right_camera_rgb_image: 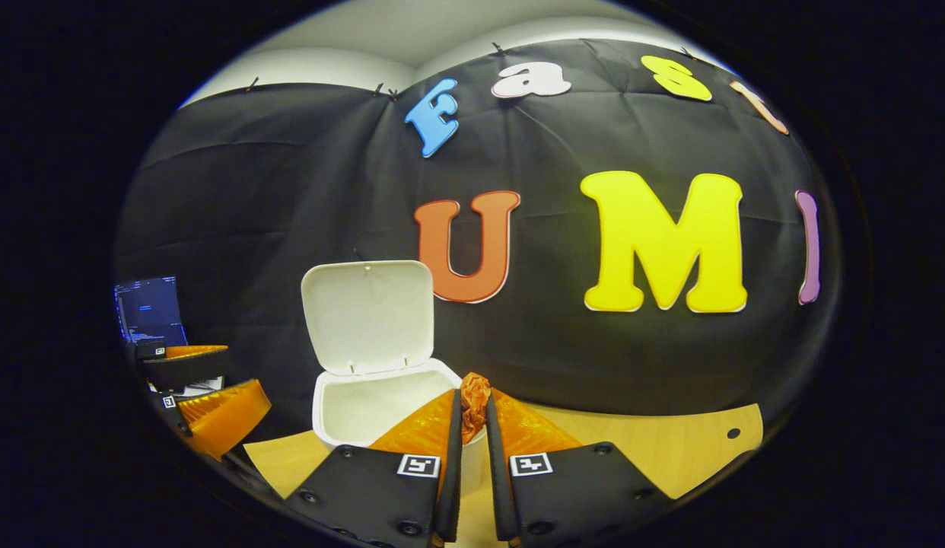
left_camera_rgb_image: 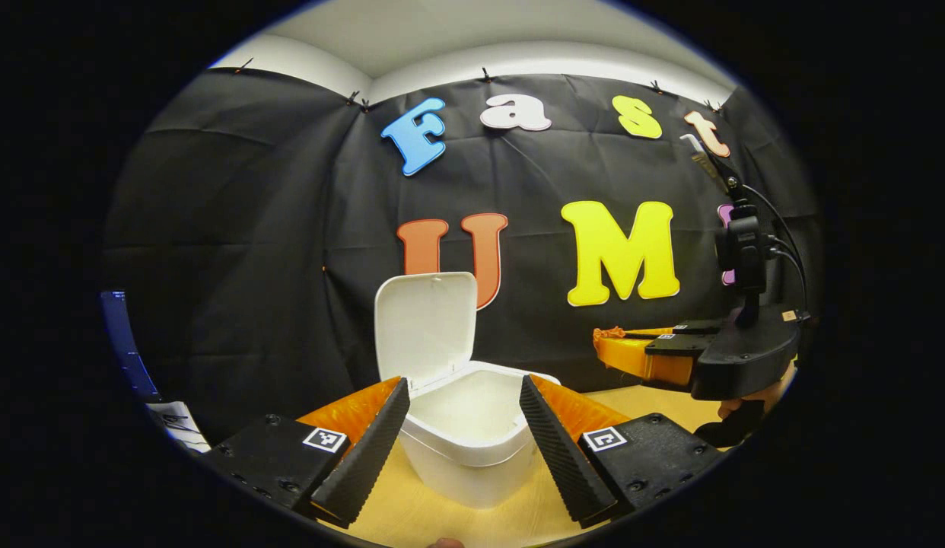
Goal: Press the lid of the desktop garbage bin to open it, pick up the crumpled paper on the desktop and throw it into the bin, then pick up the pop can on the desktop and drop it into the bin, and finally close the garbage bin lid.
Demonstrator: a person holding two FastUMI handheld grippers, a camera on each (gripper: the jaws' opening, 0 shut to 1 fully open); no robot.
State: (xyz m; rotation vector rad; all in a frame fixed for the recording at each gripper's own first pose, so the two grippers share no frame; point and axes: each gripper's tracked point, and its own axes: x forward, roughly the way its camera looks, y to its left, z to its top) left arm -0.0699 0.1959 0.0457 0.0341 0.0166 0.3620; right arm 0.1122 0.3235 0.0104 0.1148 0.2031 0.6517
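Note:
The white desktop bin (left_camera_rgb_image: 472,449) stands on the wooden table with its lid (left_camera_rgb_image: 427,327) swung up and upright. My left gripper (left_camera_rgb_image: 463,383) is open just in front of the bin, its fingers framing the bin's mouth with nothing between them. In the right gripper view, my right gripper (right_camera_rgb_image: 473,399) is shut on a crumpled orange paper (right_camera_rgb_image: 475,392), held at the right edge of the bin (right_camera_rgb_image: 366,407) with the lid (right_camera_rgb_image: 366,316) behind. In the left gripper view, the right gripper (left_camera_rgb_image: 603,342) hovers to the bin's right with the paper (left_camera_rgb_image: 611,332) at its tips.
A hand (left_camera_rgb_image: 746,407) holds the right gripper from below. A laptop screen (right_camera_rgb_image: 149,310) glows at the far left, beyond the left gripper (right_camera_rgb_image: 244,377). Bare wooden table (right_camera_rgb_image: 670,449) stretches to the right of the bin. The black cloth wall stands close behind.

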